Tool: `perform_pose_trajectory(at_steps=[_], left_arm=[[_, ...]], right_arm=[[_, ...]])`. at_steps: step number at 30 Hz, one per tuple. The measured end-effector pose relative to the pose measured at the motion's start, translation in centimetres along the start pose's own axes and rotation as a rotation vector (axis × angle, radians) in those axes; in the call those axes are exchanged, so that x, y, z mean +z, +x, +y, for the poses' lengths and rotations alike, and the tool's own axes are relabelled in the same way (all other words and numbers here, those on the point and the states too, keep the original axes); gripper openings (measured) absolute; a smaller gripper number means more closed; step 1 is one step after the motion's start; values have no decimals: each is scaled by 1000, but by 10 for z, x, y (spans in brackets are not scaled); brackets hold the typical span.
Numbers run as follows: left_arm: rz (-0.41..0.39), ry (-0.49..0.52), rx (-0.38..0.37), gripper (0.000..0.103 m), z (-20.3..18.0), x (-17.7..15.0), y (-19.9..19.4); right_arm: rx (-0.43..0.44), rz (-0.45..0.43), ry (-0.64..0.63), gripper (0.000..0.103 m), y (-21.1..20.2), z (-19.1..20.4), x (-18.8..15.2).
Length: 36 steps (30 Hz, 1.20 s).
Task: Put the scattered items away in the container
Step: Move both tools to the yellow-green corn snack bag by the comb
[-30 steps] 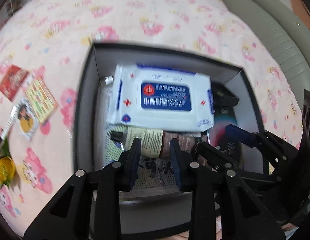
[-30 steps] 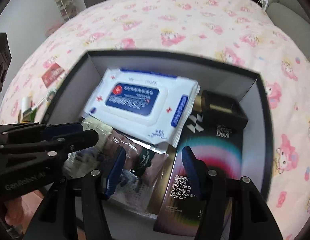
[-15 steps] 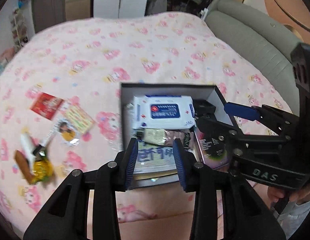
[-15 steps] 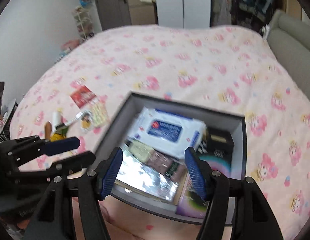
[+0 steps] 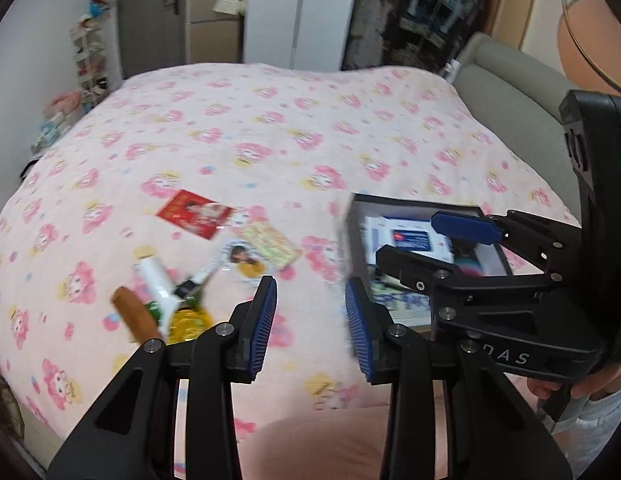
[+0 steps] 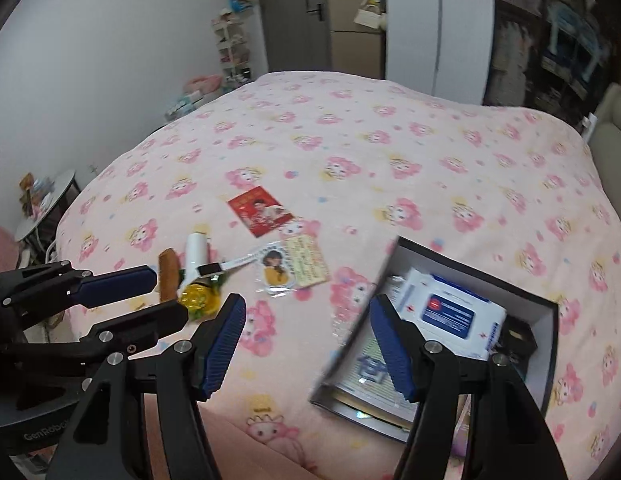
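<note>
A black box (image 6: 546, 320) lies on the pink bed, holding a white and blue wipes pack (image 6: 450, 312) and other items; it also shows in the left wrist view (image 5: 350, 216). Scattered left of it are a red packet (image 6: 259, 210), a yellow card (image 6: 306, 261), a portrait sticker (image 6: 273, 270), a white tube (image 6: 196, 254), a brown stick (image 6: 168, 274) and a yellow candy (image 6: 195, 296). My left gripper (image 5: 310, 320) is open and empty, above the bed between box and clutter. My right gripper (image 6: 306, 344) is open and empty, near the box's left edge.
The bed's front edge (image 6: 270, 452) is close below both grippers. A grey sofa (image 5: 510, 92) runs along the right of the bed. A small round table (image 6: 46, 204) stands at the left, wardrobes and shelves at the back.
Both grippers have pulled up and back from over the box and swung left. The box now sits to the right and the scattered items have come into view.
</note>
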<state>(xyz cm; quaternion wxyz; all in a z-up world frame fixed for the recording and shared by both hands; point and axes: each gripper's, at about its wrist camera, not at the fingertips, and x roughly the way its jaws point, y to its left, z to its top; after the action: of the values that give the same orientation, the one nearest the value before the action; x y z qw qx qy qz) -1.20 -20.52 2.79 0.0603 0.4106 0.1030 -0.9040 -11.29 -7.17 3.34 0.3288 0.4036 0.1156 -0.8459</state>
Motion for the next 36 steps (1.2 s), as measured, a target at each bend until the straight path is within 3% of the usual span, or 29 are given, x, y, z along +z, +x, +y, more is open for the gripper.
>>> perform_pose_trajectory(at_steps=[8,14,18,23,29,36], left_arm=[[13,-127,53,34,77,-21,7],[68,-241,29,34,120,-55,46],[136,-340,44,34,149,-73,83],[186,-449,-6,34,176,-85,117],[238,-497,-57,34,185,-90,153],[250,-552,-53,34,202,-94,172]], right_arm=[[170,76,-55,61,64,63,17],[154,192,-141,61,124,85,6],[173,259,-145,61,153,86,-1],[191,326,-134,61,188,84,-7],[218,418,-137,61,226,92,-16],[219,492,-117,62,259,96,-24]])
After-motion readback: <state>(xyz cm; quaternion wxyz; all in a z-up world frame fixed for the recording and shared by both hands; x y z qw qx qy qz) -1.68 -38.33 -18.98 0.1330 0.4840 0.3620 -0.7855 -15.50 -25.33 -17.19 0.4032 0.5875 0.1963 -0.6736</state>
